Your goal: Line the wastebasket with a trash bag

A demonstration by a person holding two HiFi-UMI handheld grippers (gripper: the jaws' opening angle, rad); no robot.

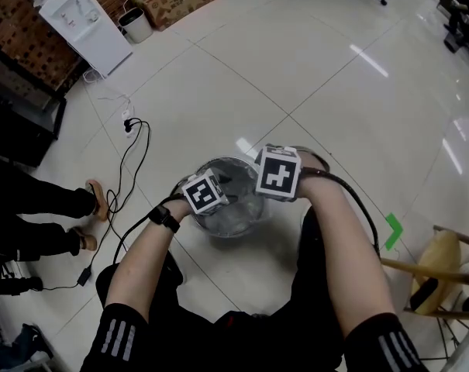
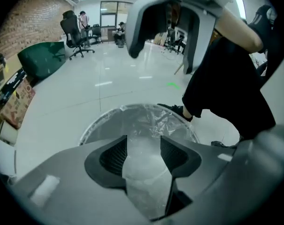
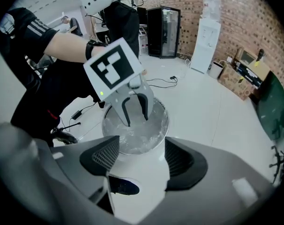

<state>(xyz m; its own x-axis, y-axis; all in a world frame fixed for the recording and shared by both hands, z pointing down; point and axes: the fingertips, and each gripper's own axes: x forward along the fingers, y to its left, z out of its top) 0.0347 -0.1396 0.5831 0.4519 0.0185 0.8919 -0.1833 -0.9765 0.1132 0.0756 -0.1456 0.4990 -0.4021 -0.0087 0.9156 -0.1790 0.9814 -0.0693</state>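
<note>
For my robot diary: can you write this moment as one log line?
wastebasket: trash bag in | left hand-held gripper: open | right hand-held gripper: open

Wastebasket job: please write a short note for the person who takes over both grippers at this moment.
Left gripper: open, empty, above the wastebasket.
Right gripper: open, empty, by the basket's edge.
Things: basket stands on the floor; the clear trash bag is inside it.
Done: the bag is in and seems to lie over the rim.
Left: check the rim all round, since the grippers hide part of it, and tuck any loose part.
</note>
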